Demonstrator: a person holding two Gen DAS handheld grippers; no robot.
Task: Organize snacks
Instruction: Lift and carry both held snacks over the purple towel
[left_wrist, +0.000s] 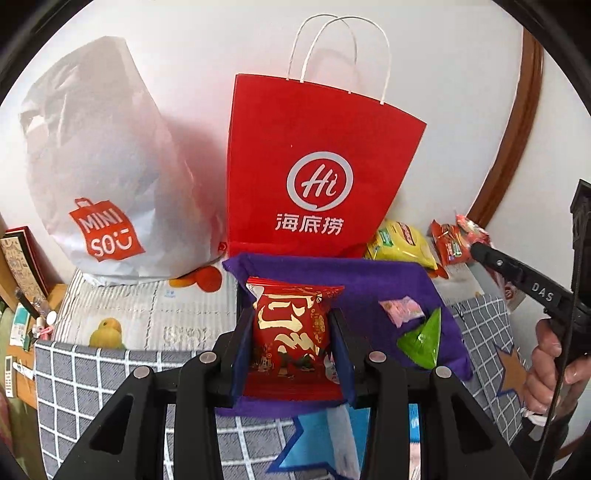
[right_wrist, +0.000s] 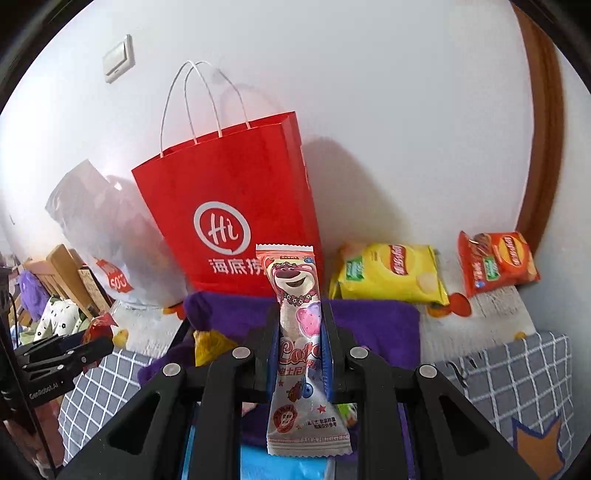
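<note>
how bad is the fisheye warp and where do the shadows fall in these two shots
Left wrist view: the brown door frame bows strongly, dark corners vignette, and the red paper bag throws a pinkish cast on the white plastic bag. Right wrist view: the frame bows too, and the bag's soft shadow falls rightward on the wall.

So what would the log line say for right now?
left claw: shut on red snack packet | right claw: shut on pink lollipop packet | both above purple cloth

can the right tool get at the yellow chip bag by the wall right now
Probably not yet: the right tool is shut on the pink bear lollipop packet. The way to the yellow chip bag looks free otherwise.
</note>
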